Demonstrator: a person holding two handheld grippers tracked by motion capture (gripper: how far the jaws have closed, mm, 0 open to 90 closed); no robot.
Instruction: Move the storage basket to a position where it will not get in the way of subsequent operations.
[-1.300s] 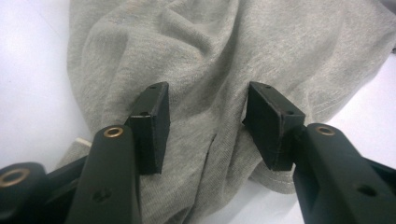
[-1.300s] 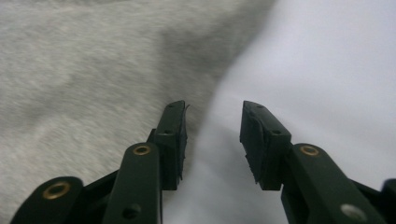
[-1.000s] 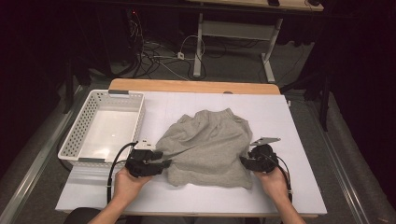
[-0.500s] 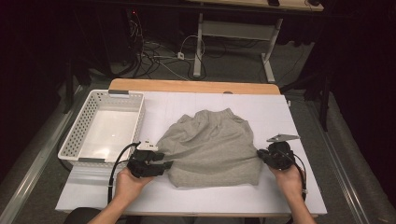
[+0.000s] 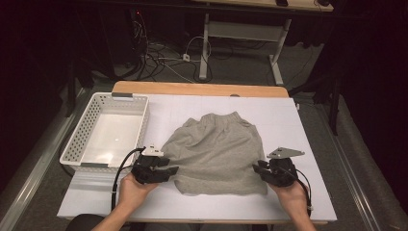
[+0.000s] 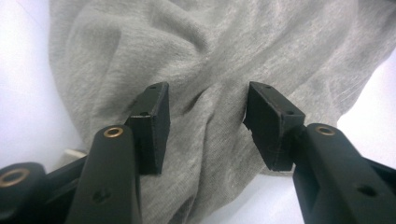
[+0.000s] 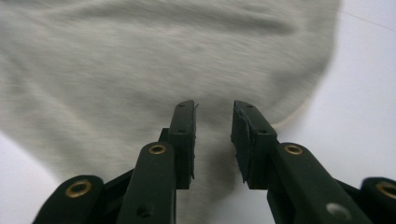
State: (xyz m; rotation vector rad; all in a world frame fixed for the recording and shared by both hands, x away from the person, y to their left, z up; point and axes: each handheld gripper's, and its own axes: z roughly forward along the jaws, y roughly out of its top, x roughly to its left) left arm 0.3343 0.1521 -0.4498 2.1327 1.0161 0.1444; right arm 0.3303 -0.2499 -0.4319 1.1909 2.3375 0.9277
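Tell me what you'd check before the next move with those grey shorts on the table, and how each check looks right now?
1. Grey shorts lying wholly on the white table: ok.
2. Left gripper over the cloth: ok, fabric lies bunched between its jaws, which stand apart.
3. Left pads pressing the fabric: not ok, a gap shows on each side.
4. Right gripper over the cloth: ok. Its jaws have just been opening, a narrow gap between them.
5. Right gripper holding fabric: cannot tell, the picture is blurred.
6. White basket free to receive the shorts: ok.
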